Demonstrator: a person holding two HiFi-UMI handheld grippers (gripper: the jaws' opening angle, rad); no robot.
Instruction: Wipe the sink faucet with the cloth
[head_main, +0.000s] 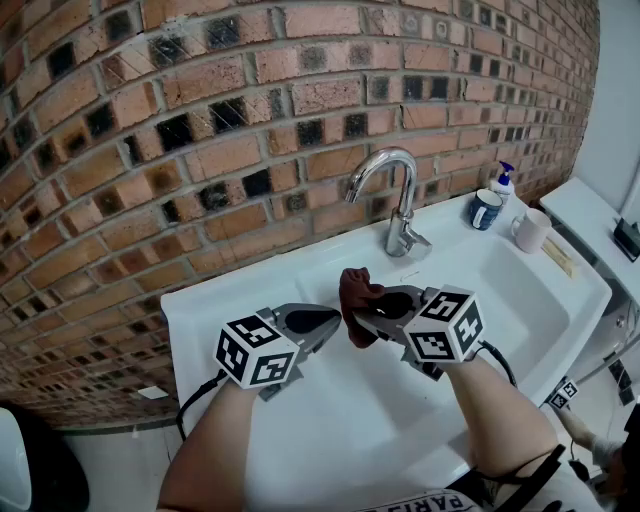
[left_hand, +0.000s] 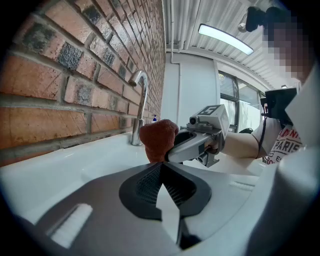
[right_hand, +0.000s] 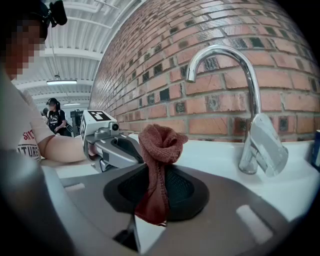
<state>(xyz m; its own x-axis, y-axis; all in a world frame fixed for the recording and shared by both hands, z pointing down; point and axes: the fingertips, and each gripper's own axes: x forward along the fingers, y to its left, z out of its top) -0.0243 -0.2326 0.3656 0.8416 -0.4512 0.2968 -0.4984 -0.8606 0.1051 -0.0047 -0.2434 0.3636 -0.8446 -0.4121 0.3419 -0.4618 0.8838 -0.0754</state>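
Observation:
A chrome gooseneck faucet (head_main: 397, 200) rises from the back rim of the white sink (head_main: 300, 290), against the brick wall. My right gripper (head_main: 358, 318) is shut on a dark red cloth (head_main: 357, 293), held over the basin in front of the faucet and apart from it. In the right gripper view the cloth (right_hand: 158, 150) bunches above the closed jaws, with the faucet (right_hand: 252, 115) to the right. My left gripper (head_main: 325, 325) hangs just left of the cloth, jaws shut and empty. From the left gripper view the cloth (left_hand: 158, 139) shows ahead, with the faucet (left_hand: 140, 107) beyond.
A blue mug (head_main: 486, 209), a soap pump bottle (head_main: 504, 180) and a pale pink cup (head_main: 531, 230) stand on the sink's right rim. A white counter (head_main: 590, 215) lies further right. The brick wall (head_main: 200, 130) runs close behind the faucet.

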